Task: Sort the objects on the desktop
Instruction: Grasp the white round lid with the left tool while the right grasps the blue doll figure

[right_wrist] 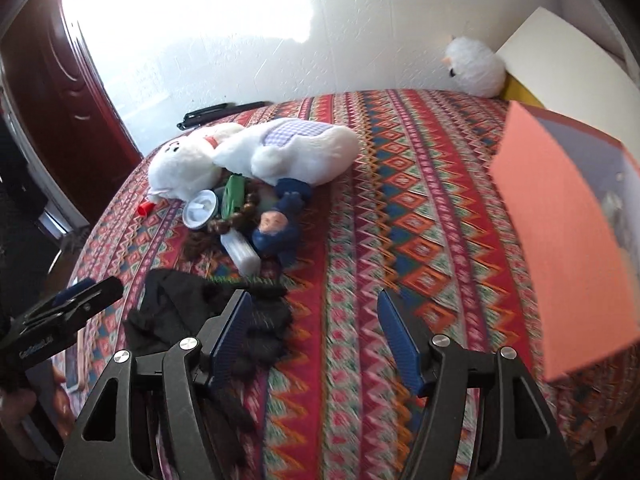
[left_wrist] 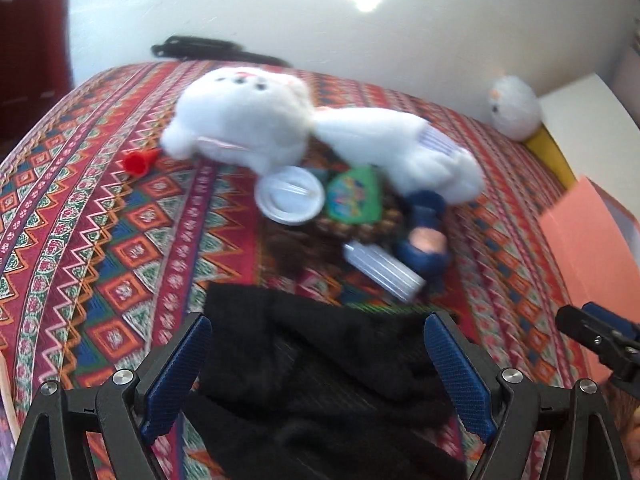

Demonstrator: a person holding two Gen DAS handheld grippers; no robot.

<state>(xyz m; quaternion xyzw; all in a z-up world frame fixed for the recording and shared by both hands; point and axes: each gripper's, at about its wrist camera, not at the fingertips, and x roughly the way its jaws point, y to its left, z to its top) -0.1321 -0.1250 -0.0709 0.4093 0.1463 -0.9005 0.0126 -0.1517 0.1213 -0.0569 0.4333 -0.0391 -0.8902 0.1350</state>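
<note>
Surface: table under a woven cloth (right_wrist: pixel 420 200), red ground with diamond and zigzag bands.

Left gripper (left_wrist: pixel 318 356): jaws spread wide, holding nothing; black knitted fabric (left_wrist: pixel 320 380) lies crumpled between and beneath its blue ribbed pads, soft, limp, fuzzy at the edges.

Right gripper (right_wrist: pixel 314 332): jaws likewise spread and bare, over open cloth, its left finger at the edge of the black fabric.

Central heap, far of the grippers, items touching or overlapping:
- white plush toy (right_wrist: pixel 248 152), large, fluffy, lying on its side, with a lilac checked patch;
- small blue-clad doll (right_wrist: pixel 280 220), soft body, face up;
- clear ribbed plastic tube (right_wrist: pixel 240 254), hard, cylindrical;
- round white plastic lid (left_wrist: pixel 290 196), flat;
- green packet or card (left_wrist: pixel 352 198), blurred, so which it is cannot be told;
- brown beaded string (right_wrist: pixel 240 216).

Left of the heap, apart: small red cone-shaped piece (left_wrist: pixel 140 160).

Right: orange box (right_wrist: pixel 560 248), stiff-sided. Far right corner: small white fluffy toy (right_wrist: pixel 476 66).

Hazards: limp fabric may snag the other gripper or drag the tube, which would roll; lifting the plush could scatter the heap.
</note>
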